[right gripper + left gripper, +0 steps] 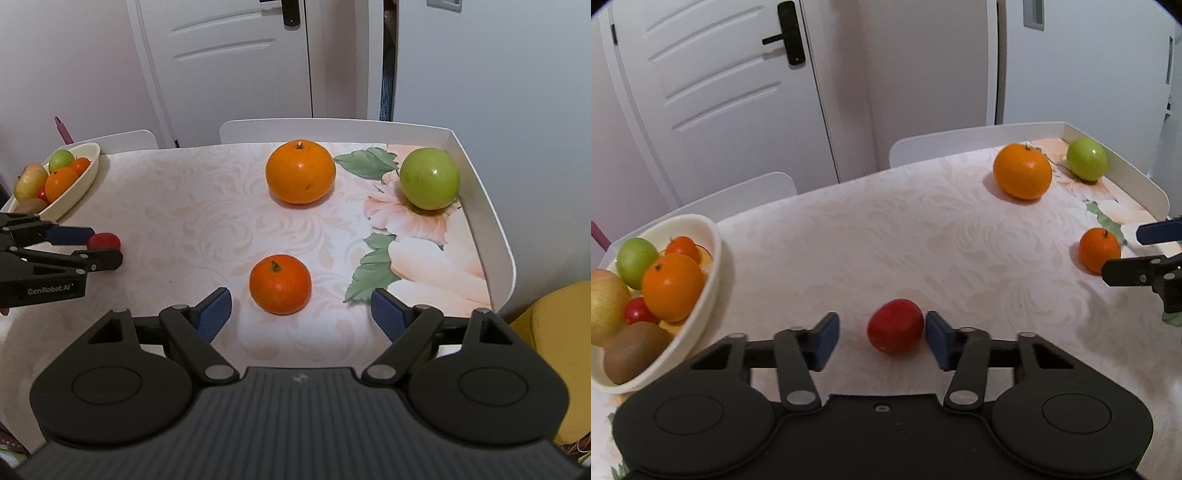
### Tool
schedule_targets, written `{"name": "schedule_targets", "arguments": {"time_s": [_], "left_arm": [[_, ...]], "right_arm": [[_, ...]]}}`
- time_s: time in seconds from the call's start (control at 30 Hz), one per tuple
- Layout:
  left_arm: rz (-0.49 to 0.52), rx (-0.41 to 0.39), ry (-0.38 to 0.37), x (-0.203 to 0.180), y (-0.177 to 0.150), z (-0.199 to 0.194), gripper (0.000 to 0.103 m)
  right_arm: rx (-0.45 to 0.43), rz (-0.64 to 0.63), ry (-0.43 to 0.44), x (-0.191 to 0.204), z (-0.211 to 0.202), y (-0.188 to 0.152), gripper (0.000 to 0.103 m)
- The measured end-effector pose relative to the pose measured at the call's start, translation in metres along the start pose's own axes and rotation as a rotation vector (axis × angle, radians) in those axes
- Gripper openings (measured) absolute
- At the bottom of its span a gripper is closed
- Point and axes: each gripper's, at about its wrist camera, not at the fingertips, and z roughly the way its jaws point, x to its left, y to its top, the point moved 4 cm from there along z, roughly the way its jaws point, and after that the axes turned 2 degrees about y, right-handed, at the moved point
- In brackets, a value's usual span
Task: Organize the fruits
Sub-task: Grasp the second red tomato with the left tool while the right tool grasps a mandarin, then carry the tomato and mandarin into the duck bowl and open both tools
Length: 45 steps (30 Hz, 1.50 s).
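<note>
A small red fruit (895,325) lies on the table between the blue pads of my left gripper (881,326). The right pad is at its side, the left pad stands a little clear, so the jaws are open around it. In the right wrist view the same red fruit (104,240) shows between the fingers of the left gripper (105,246). My right gripper (301,312) is wide open with a small orange (280,284) just ahead, between its fingertips and untouched. A large orange (300,173) and a green apple (429,178) rest farther back.
A cream bowl (713,258) at the table's left edge holds several fruits: oranges, a green apple, a kiwi, a pale apple. The table has a raised white rim (491,229) on the right and back. White chair backs (945,144) and a door stand behind. Something yellow (557,350) sits beyond the right edge.
</note>
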Motion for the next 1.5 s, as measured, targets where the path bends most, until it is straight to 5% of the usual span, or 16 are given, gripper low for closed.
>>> {"name": "schedule_targets", "arguments": {"time_s": [0.13,0.27,0.6,0.73,1.5], "left_arm": [[0.011,-0.005,-0.030,-0.003,-0.001,0.000,0.036],[0.030,-0.006,-0.021,-0.006,-0.001,0.000,0.036],[0.028,-0.008,-0.007,-0.007,-0.003,-0.003,0.035],[0.029,-0.012,-0.006,-0.005,-0.004,-0.006,0.035],[-0.082,-0.090,0.043,0.057,0.007,-0.071,0.035]], "right_arm": [[-0.007,-0.005,0.005,0.001,0.004,0.000,0.094],[0.001,-0.015,0.010,0.004,0.009,0.000,0.076],[-0.002,-0.024,0.011,0.006,0.016,0.006,0.068],[-0.003,-0.025,0.016,0.008,0.017,0.008,0.053],[-0.088,-0.059,0.057,0.084,-0.013,0.055,0.053]]}}
